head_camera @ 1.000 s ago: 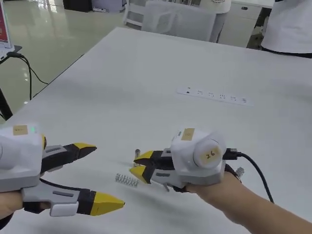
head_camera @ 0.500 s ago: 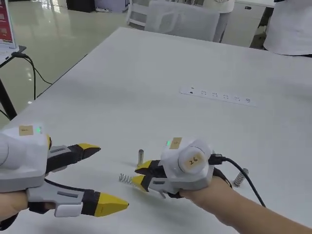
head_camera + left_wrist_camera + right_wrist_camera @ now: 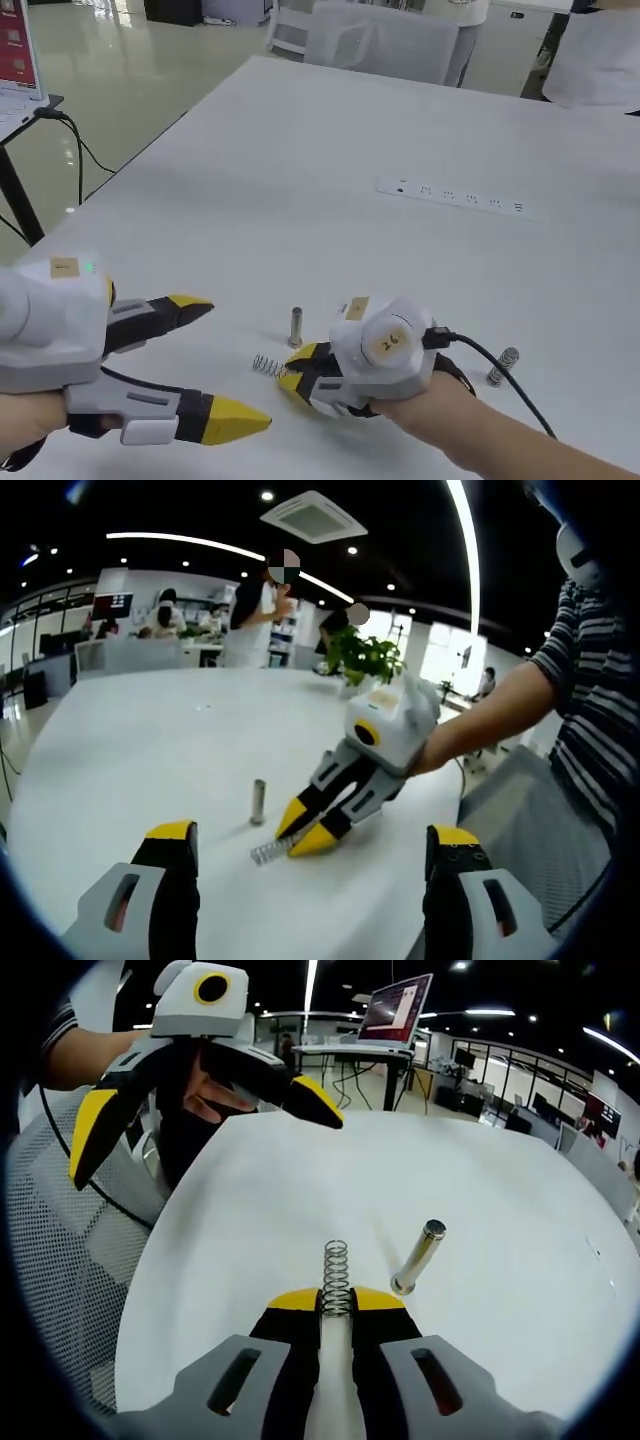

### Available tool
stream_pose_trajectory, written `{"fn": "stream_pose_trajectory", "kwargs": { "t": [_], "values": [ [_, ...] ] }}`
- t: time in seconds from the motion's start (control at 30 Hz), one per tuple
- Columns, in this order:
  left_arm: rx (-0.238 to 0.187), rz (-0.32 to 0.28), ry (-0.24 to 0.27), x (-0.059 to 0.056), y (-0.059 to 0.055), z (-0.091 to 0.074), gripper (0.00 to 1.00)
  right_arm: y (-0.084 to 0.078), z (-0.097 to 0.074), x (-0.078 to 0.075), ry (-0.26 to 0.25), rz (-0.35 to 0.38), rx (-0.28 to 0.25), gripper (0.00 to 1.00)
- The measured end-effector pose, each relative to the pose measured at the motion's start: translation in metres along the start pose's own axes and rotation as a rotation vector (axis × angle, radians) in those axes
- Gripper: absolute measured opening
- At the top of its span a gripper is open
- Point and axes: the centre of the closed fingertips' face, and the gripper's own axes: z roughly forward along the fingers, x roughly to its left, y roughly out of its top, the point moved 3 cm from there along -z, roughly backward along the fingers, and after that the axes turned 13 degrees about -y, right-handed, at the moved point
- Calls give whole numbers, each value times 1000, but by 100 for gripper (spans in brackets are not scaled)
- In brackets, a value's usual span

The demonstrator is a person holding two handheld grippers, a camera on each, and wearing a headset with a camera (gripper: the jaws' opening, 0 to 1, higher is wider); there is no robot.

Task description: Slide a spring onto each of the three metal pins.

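Observation:
A small steel spring [image 3: 266, 365] lies on the white table [image 3: 330, 180], and my right gripper [image 3: 292, 368] is shut on its near end. In the right gripper view the spring [image 3: 336, 1265] sticks out forward from between the yellow tips of the right gripper [image 3: 337, 1302]. One bare metal pin [image 3: 296, 326] stands upright just beyond it, also seen as the pin [image 3: 418, 1257] to the right of the spring. My left gripper [image 3: 218, 362] hovers open to the left, a hand's width away. From its own view the left gripper [image 3: 312, 833] frames the spring [image 3: 268, 852] and pin [image 3: 258, 802].
A pin that carries a spring [image 3: 503, 366] sits to the right of my right hand. A white power strip [image 3: 450, 196] lies farther back on the table. The table's left edge [image 3: 130, 165] drops to the floor, with a laptop stand [image 3: 20, 90] and cable there.
The right gripper has dropped toward the table and closed its tips on the end of the spring. The left gripper stays open in about the same place.

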Motion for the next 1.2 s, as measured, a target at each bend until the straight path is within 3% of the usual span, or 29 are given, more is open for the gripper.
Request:
{"fn": "stream_pose_trajectory", "kwargs": {
  "t": [0.33,0.57,0.9,1.2],
  "values": [
    [-20,-7,-6,-2,2,7,90,7,-18,0,4,-53,-16,8],
    [-28,-4,-34,-8,5,16,83,13,-38,-3,-1,-68,-36,8],
    [-25,3,-38,-8,7,19,78,17,-70,-15,-16,-96,-56,8],
    [-6,9,-50,-12,5,23,75,19,-88,-22,-29,-97,-70,8]
  ]
}}
